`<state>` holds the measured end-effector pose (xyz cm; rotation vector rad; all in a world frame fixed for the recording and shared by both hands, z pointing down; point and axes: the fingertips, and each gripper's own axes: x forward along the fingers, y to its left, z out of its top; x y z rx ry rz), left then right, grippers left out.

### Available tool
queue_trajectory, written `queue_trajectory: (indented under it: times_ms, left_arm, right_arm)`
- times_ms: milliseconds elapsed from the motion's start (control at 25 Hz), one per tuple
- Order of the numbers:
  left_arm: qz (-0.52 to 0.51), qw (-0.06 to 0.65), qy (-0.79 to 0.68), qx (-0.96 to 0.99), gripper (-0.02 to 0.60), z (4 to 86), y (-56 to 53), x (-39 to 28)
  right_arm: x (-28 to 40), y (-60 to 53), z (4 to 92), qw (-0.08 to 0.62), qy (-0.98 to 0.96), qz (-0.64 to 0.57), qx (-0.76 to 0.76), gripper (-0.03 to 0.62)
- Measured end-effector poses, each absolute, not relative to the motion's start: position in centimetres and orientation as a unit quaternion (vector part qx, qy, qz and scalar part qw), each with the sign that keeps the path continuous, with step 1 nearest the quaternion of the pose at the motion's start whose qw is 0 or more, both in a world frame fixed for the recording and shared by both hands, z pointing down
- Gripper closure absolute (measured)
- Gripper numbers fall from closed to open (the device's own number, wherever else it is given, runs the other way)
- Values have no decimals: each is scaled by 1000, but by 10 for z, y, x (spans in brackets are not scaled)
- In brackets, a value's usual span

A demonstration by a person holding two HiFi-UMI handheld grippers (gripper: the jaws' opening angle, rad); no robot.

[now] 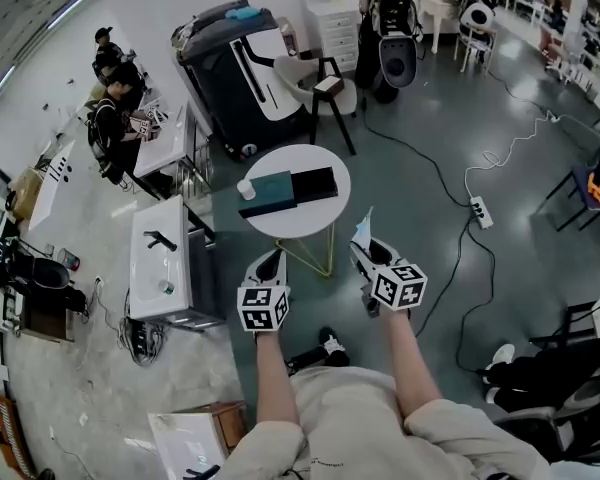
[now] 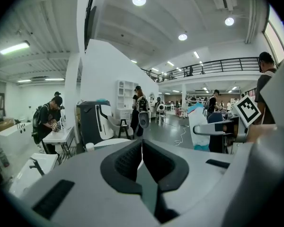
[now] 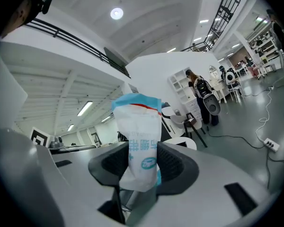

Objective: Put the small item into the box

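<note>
In the head view a round white table carries a dark teal box with a black part beside it and a small white cup. My right gripper is off the table's near right edge, shut on a white and blue packet. The right gripper view shows that packet standing upright between the jaws of my right gripper. My left gripper is short of the table's near edge. In its own view my left gripper has its jaws together with nothing between them.
A white desk stands to the left of the table, with seated people further back. Behind the table are a large black and white case and a chair. Cables and a power strip lie on the floor at right.
</note>
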<state>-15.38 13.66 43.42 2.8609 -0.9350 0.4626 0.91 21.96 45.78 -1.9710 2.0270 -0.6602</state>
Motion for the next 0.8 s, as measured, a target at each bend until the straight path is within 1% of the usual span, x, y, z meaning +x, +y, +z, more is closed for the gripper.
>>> queue_trajectory:
  times_ms: [280,600,800]
  left_arm:
    - [163,51,-295,940,560,446,66,-127]
    - [148,80,-274,947,560,468,-8,-106]
    - [132,95,-245,956,560,481,-38,-92]
  right_arm:
    - [29,154,482,121,680,-255,-677,401]
    - [48,80,496,92,668,-259,-692,399]
    - [40,40,496,93,668,-256,-693,400]
